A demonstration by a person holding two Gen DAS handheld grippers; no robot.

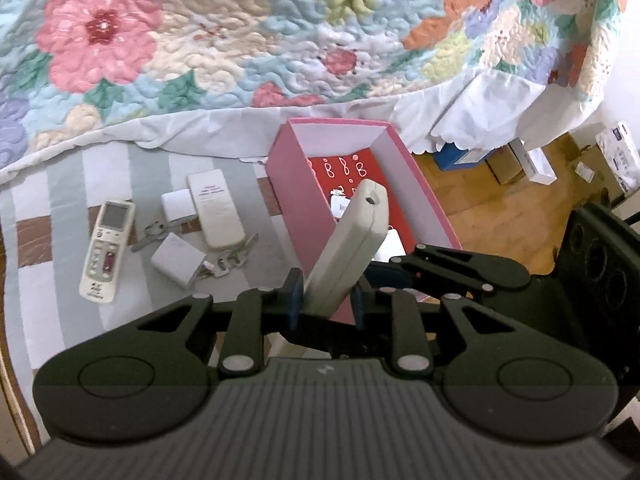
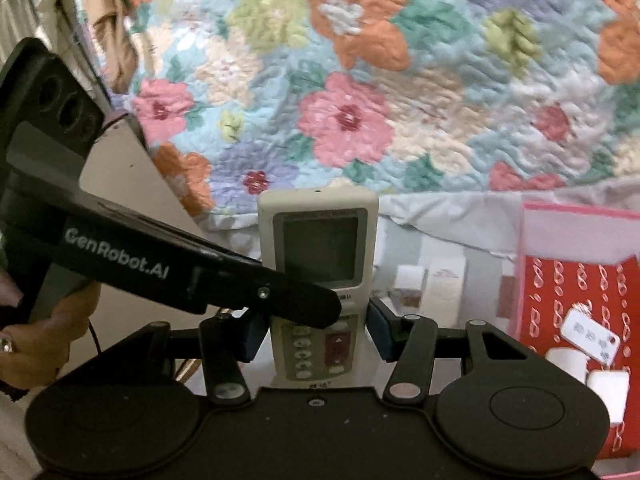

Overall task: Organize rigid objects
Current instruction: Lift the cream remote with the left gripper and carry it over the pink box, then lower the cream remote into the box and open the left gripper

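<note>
both hand-held grippers are carrying remotes to the pink box (image 1: 320,216): the left hand-held gripper (image 1: 325,300) clamps a cream remote (image 1: 348,248) edge-on over the box, and the right hand-held gripper (image 2: 316,334) grips an air-conditioner remote (image 2: 318,264) beside it. next, i judge, each lowers and releases inside. the box floor is partly hidden, and small keys on the bed (image 1: 120,320) are hard to make out.

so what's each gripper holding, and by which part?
Left gripper: the plain beige remote, clamped near its lower end. Right gripper: the remote with the screen, by the sides of its button section.
</note>
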